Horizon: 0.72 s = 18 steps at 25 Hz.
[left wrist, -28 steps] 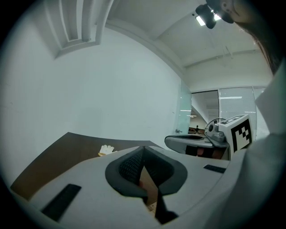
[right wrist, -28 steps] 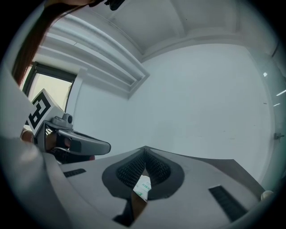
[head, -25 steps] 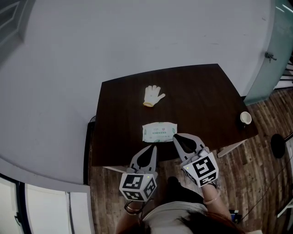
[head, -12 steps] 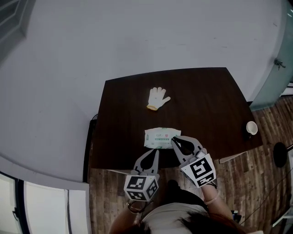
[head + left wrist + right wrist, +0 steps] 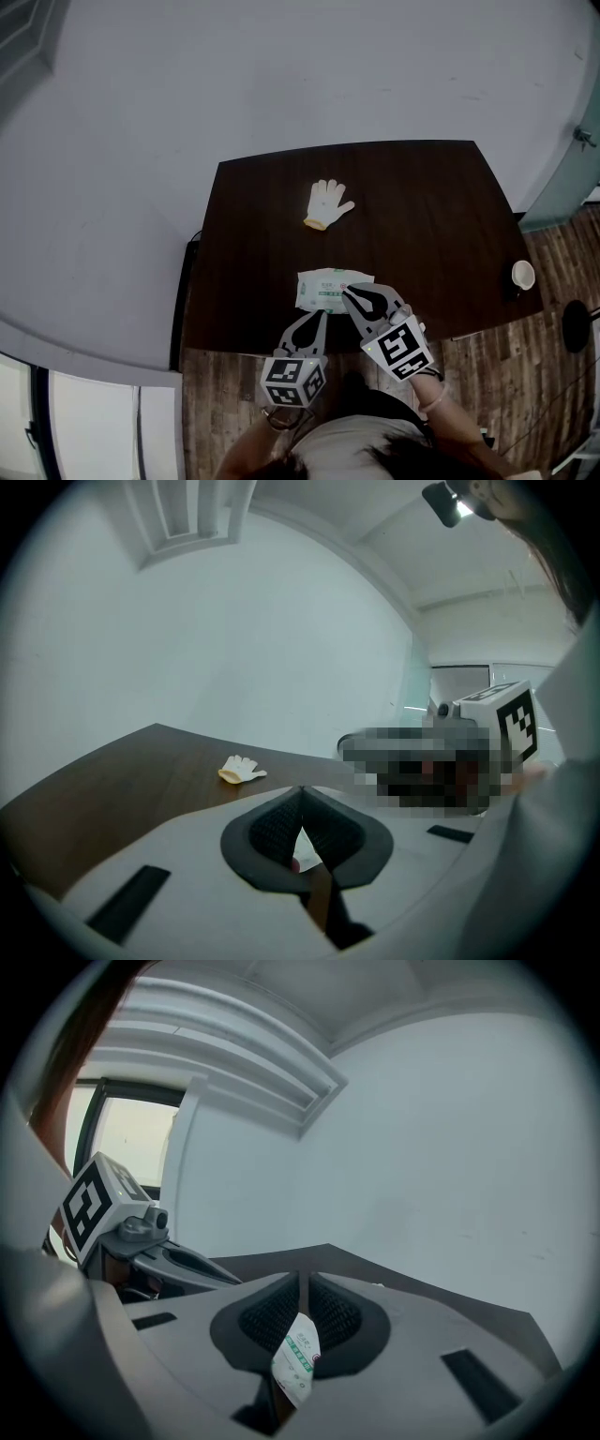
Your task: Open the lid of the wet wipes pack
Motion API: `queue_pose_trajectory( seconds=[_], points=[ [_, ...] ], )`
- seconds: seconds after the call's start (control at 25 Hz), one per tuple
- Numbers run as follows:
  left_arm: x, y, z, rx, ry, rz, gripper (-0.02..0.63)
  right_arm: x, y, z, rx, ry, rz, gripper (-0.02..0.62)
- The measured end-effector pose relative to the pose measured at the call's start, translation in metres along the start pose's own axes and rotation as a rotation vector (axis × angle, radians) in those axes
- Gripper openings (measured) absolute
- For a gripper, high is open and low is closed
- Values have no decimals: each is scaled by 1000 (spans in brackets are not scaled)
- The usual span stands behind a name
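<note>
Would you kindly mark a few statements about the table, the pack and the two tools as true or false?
1. The glove lies on the table, beyond the pack as seen from the person. True.
2. The right tool has its tip at the glove. False: its tip is at the pack. Its jaws have just been opening, and the pack shows in the gap between them.
3. A cup stands near the table's right edge. True.
4. The left tool has its jaws wide apart. False: they meet at the tips.
</note>
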State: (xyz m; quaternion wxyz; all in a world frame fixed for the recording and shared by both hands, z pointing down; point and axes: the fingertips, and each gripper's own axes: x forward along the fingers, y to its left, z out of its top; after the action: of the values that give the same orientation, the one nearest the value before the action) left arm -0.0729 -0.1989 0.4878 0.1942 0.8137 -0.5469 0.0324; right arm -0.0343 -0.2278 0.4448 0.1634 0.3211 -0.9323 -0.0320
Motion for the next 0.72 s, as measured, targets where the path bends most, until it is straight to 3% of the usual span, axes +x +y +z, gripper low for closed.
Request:
queue_pose_trajectory(
  seconds=[0.72],
  points=[
    [45,38,-45,-37,99,64,18,50,-5,-45,-94,91,139,55]
  ],
)
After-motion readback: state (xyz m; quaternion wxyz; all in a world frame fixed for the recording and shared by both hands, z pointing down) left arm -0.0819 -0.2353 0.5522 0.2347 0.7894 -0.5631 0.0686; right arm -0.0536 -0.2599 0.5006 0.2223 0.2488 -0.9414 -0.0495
